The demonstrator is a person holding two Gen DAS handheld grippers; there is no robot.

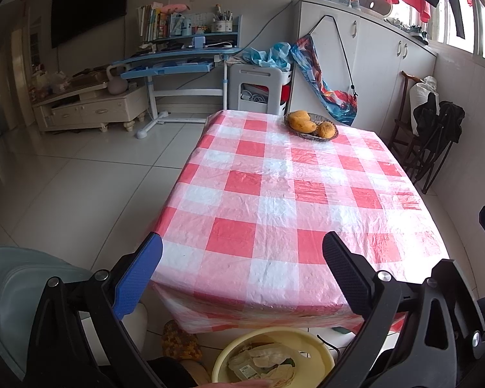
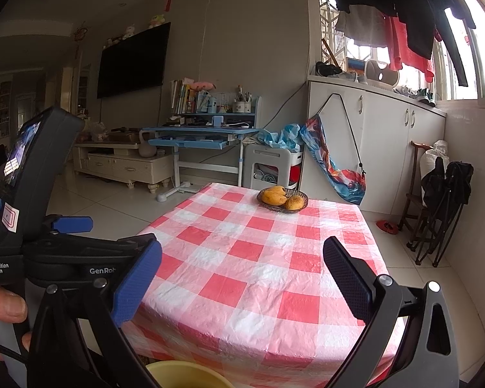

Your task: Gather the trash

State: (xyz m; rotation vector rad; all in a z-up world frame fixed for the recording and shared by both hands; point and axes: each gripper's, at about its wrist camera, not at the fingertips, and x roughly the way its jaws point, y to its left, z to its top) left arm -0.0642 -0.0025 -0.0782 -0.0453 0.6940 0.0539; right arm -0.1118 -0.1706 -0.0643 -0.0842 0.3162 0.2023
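A pale yellow basin (image 1: 320, 352) sits low in front of the table and holds crumpled plastic wrappers and paper trash (image 1: 265, 363); its rim (image 2: 184, 370) also shows at the bottom of the right wrist view. My left gripper (image 1: 242, 265) hangs open above the table's near edge with nothing between its fingers. My right gripper (image 2: 242, 268) is open too, empty, over the near end of the red and white checked tablecloth (image 1: 274, 194). The left gripper's body (image 2: 38, 174) and a hand on it fill the left of the right wrist view.
A wicker dish with mangoes (image 1: 310, 124) stands at the table's far end. A grey-green chair back (image 1: 13, 294) is at the near left. Folded dark chairs (image 1: 436, 135) lean on the right wall. A blue desk (image 1: 177, 61) and white cabinets stand behind.
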